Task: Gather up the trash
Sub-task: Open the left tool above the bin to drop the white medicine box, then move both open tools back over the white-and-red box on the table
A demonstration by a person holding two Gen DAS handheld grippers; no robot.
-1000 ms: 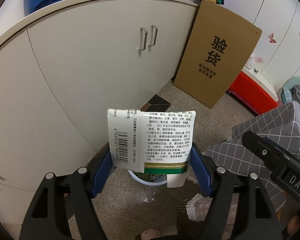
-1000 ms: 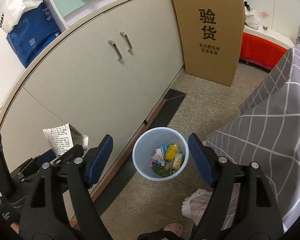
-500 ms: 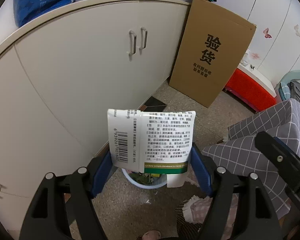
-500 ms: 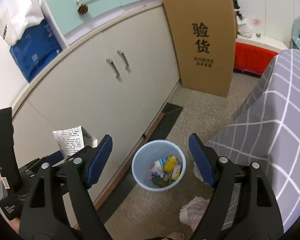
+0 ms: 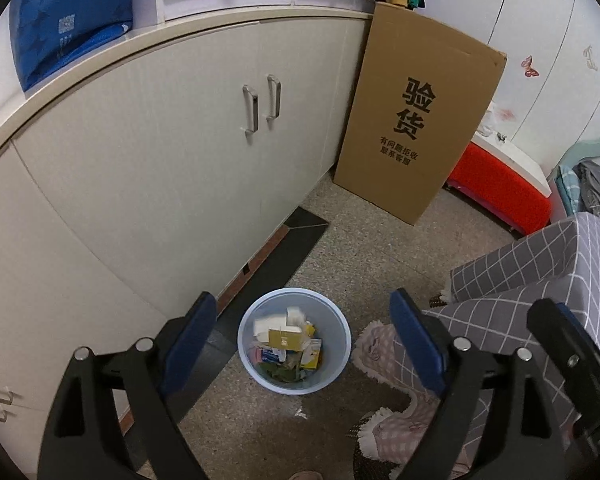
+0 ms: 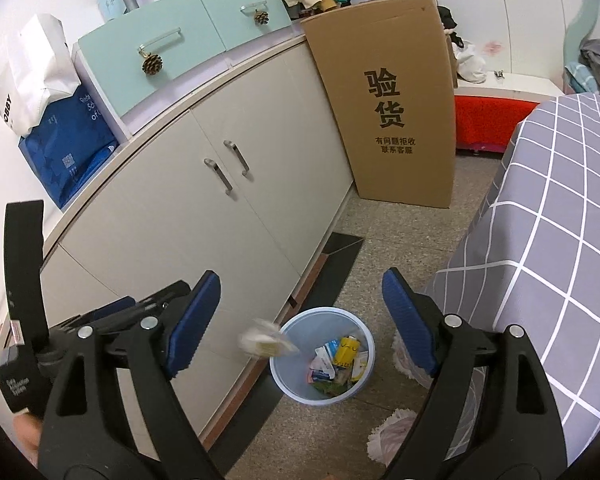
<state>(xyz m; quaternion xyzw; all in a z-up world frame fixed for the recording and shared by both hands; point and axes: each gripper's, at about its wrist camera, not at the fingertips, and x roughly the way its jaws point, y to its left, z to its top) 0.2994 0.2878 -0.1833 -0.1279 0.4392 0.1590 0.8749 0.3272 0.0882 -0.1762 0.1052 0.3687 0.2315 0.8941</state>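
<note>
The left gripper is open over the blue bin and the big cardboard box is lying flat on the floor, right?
Not quite. The cardboard box stands upright against the cabinet, as the left wrist view shows. The left gripper is indeed open over the blue bin.

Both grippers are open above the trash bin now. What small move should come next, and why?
Probably lift the left gripper away toward more trash. It is open and empty above the blue bin, and a packet, blurred, appears to be falling at the rim. The right gripper is empty too.
</note>
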